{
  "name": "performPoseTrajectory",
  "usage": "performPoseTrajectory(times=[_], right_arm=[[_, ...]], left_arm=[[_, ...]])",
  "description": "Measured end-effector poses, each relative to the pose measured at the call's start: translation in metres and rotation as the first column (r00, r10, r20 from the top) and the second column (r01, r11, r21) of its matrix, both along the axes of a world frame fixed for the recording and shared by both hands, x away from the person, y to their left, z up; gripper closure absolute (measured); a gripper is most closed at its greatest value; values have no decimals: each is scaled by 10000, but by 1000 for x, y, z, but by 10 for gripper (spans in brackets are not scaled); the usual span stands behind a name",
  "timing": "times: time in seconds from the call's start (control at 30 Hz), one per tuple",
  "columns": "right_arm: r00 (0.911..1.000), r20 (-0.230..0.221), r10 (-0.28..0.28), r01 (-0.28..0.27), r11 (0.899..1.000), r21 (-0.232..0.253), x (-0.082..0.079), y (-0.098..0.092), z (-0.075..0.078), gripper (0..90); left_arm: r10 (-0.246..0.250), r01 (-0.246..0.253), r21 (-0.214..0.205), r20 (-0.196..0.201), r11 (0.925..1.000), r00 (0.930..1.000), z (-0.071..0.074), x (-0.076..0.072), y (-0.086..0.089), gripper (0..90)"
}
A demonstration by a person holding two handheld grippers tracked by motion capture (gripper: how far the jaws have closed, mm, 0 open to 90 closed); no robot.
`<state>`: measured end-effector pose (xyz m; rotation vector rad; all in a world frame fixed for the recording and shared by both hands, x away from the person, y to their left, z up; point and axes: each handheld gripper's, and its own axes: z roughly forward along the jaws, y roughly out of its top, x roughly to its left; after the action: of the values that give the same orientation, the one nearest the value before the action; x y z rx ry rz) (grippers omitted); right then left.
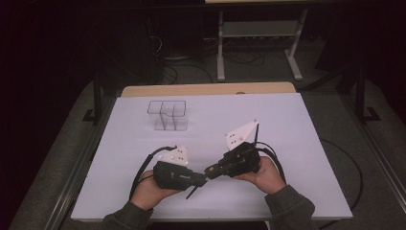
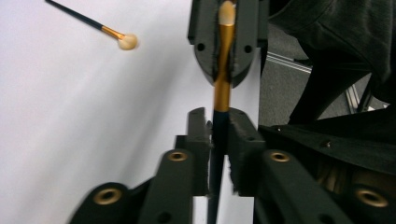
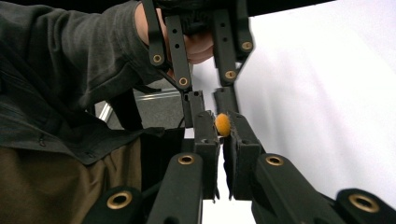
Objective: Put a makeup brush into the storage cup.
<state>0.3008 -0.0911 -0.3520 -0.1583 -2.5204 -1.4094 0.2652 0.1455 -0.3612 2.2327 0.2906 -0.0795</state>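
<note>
Table: a white table [image 1: 297, 143] with a clear divided organiser [image 1: 166, 115] standing at its far left.
Grippers: the left gripper [image 2: 218, 128] and right gripper [image 3: 223, 133] meet nose to nose near the front edge.
Brush: a makeup brush [image 2: 223, 70] spans both; each gripper's jaws are clamped on it, the left on the dark handle, the right near the bristle tip.
Spare brush: a second brush [image 2: 88, 22] lies apart on the table.
Advice: likely a handover, so release one grip only once the other is firm, keeping the brush straight.
</note>
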Motion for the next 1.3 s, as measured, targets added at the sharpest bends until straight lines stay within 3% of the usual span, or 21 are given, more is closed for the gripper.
performPoseTrajectory(times=[0.27, 0.37, 0.57, 0.93, 1.1, 1.3], right_arm=[[10000, -6, 11, -11, 9998, 198, 1, 0, -1, 823], [9999, -143, -91, 96, 9994, 325, 2, -1, 0, 696], [9967, -78, -813, 815, 9960, 364, 6, -9, 0, 574], [9866, 73, -1628, 1624, 9860, 367, 8, -22, -5, 450], [9788, 120, -2044, 2040, 9785, 312, 9, -33, -10, 420], [9653, 332, -2590, 2584, 9658, 208, 7, -42, -13, 376]], left_arm=[[41, -41, -132, 6, 9999, 10000, 0, 0, 1, 830], [117, -117, -119, 50, 9999, 9999, 0, 1, 2, 832], [369, -372, -323, -90, 9988, 9993, -1, 3, 5, 833], [845, -860, -689, -238, 9939, 9961, 2, 9, 18, 833], [1069, -1092, -902, -300, 9899, 9938, 5, 14, 26, 834], [1409, -1428, -783, -285, 9867, 9896, 11, 21, 34, 834]])
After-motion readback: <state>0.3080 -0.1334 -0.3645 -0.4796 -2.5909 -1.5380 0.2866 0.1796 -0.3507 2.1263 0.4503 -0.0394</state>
